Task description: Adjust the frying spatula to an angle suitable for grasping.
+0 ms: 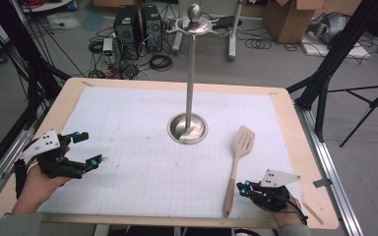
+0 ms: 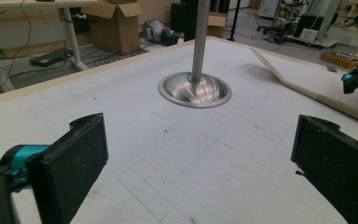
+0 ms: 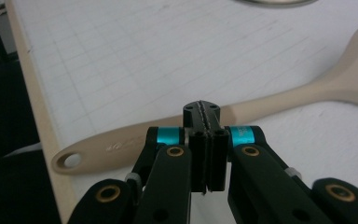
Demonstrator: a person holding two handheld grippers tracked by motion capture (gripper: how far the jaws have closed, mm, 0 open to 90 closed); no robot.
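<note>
Black hand-held gripper point(image 3: 204, 116), teal bands, brass screws

The left hand-held gripper point(image 1: 92, 149) has its jaws spread wide; the right hand-held gripper point(image 1: 242, 186) is closed, empty.

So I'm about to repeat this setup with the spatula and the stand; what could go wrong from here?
The right gripper is shut beside the wooden spatula, so it must open first or it may just push the handle. That handle end lies near the table edge and could slide off. A swing could knock the tall metal stand.
</note>
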